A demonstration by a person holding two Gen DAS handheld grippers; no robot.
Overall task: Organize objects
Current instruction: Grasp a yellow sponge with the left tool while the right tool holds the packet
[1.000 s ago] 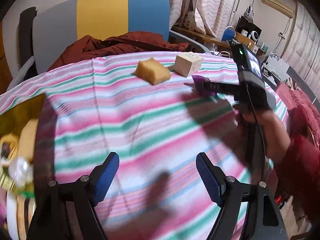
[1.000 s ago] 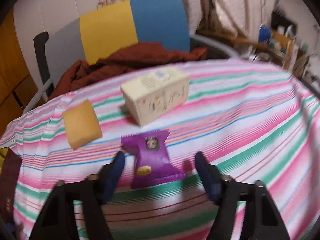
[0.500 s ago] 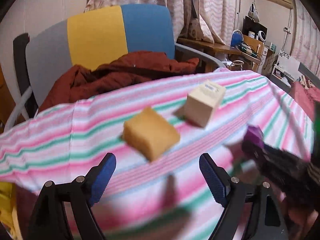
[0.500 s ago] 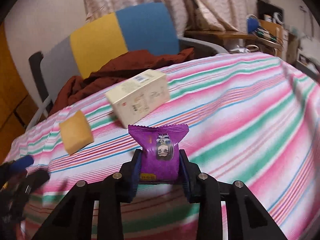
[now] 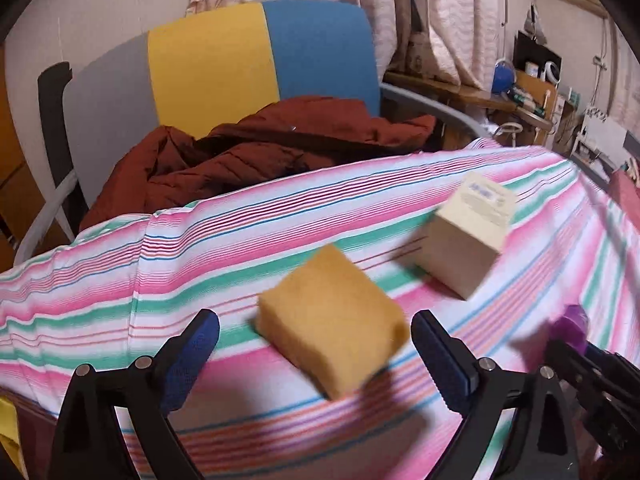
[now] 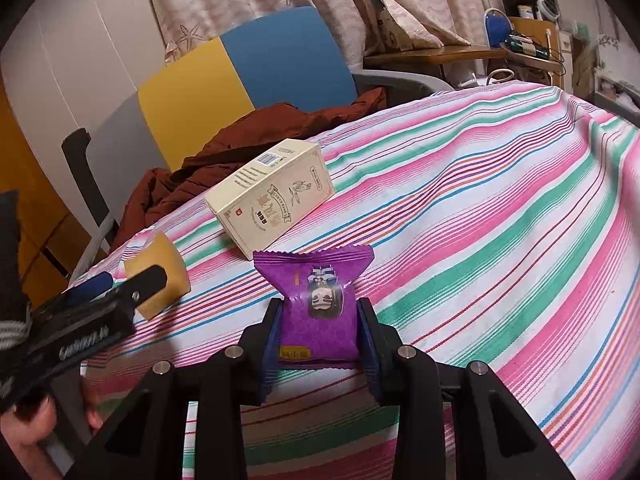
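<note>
A yellow sponge (image 5: 332, 344) lies on the striped tablecloth (image 5: 180, 248), and my left gripper (image 5: 312, 328) stands wide open with the sponge between its blue pads, which do not touch it. Behind it to the right rests a cream carton (image 5: 468, 236). My right gripper (image 6: 320, 312) is shut on a purple snack packet (image 6: 316, 280), which stands upright between the pads. In the right wrist view the carton (image 6: 272, 196) lies just beyond the packet, and the sponge (image 6: 168, 268) sits at the left, partly behind the left gripper (image 6: 120, 280). The packet (image 5: 572, 328) also shows at the left wrist view's right edge.
A chair (image 5: 240, 60) with grey, yellow and blue panels stands behind the table, with a dark red jacket (image 5: 260, 152) heaped on its seat. Curtains and a cluttered wooden desk (image 6: 460, 52) fill the back right. The cloth (image 6: 500, 200) stretches away to the right.
My left gripper has come forward across the table to straddle the sponge. My right gripper has closed on the purple packet, which now stands upright between its pads.
</note>
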